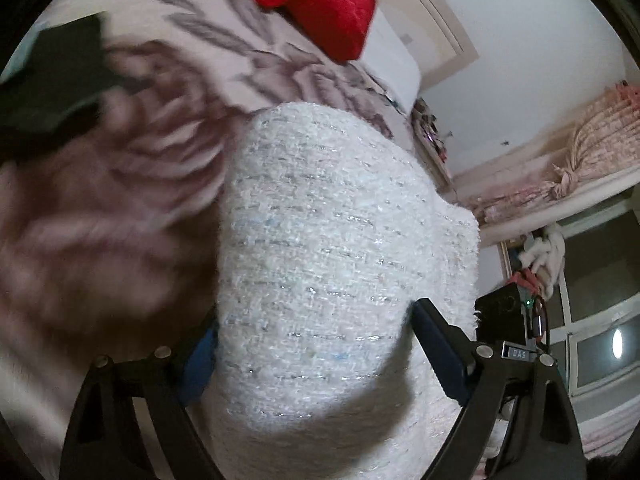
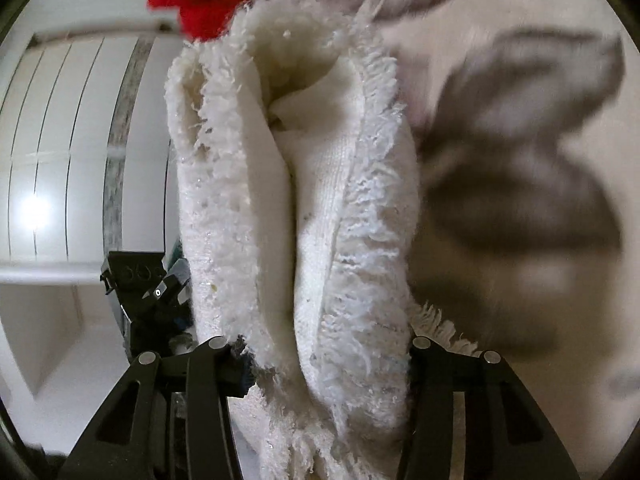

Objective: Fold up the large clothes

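- Left tool (image 1: 312,344) is clamped on a thick fold of the white tweed garment (image 1: 332,248), its blue-padded fingers (image 1: 434,344) pressing into the cloth from both sides.
- From the left wrist view, the garment bulges up between the fingers in a rounded hump, woven with faint silver and pale blue threads, and one corner of it juts out to the right.
- Right tool (image 2: 324,360) grips the same white tweed garment (image 2: 320,208) along its frayed, fringed edges, which stand up in two ridges with smooth white lining showing between them.
- Both fingers of the right tool are sunk in the cloth, so the pads are mostly hidden; a scrap of fringe (image 2: 444,330) sticks out beside the right finger.
- Behind the garment lies a bed cover (image 1: 132,168) printed with large brownish-grey leaf shapes, blurred in both views.
- A red cloth (image 1: 328,4) sits at the far end of the bed, and a black cloth (image 1: 56,80) lies at its left edge.
- To the right in the left wrist view are a pink gathered curtain (image 1: 596,140) and a window (image 1: 600,320).
- In the right wrist view a white panelled wardrobe (image 2: 68,152) stands at the left, with the other tool (image 2: 148,292) partly seen beside the garment.
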A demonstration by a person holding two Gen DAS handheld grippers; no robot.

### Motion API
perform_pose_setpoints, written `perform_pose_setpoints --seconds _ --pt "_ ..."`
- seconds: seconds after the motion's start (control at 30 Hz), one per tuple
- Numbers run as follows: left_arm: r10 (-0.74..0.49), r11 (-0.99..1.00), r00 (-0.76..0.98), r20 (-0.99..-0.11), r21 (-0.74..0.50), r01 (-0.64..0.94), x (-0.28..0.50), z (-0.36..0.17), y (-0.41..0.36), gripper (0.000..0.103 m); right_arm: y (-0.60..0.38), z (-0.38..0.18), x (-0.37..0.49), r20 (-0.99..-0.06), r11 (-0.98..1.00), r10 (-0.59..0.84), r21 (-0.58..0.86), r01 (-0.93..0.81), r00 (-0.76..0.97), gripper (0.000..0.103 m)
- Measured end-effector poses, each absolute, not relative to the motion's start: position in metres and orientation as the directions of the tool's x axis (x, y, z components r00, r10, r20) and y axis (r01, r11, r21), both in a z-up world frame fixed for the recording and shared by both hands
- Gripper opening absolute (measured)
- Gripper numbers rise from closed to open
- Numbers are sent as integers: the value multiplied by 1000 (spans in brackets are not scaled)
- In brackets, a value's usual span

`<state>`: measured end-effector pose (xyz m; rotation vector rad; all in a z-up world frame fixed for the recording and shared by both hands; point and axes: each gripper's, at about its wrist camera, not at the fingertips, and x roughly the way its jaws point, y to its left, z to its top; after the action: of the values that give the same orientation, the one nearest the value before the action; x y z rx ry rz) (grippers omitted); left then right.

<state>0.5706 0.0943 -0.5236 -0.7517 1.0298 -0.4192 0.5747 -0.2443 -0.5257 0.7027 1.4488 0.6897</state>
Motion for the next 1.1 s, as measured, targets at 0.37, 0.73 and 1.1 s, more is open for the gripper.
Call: perform_pose_setpoints --seconds 0.37,0.73,1.1 --pt "-642 747 303 -704 -664 40 718 -596 40 91 -320 -632 757 -730 713 683 674 192 25 57" --pt "-421 901 428 -800 -423 95 685 -536 29 93 -288 -578 757 -936 933 335 346 104 111 81" --pt "-165 986 495 -853 -155 61 617 -498 7 97 -232 -509 648 -965 993 -98 -80 84 243 93"
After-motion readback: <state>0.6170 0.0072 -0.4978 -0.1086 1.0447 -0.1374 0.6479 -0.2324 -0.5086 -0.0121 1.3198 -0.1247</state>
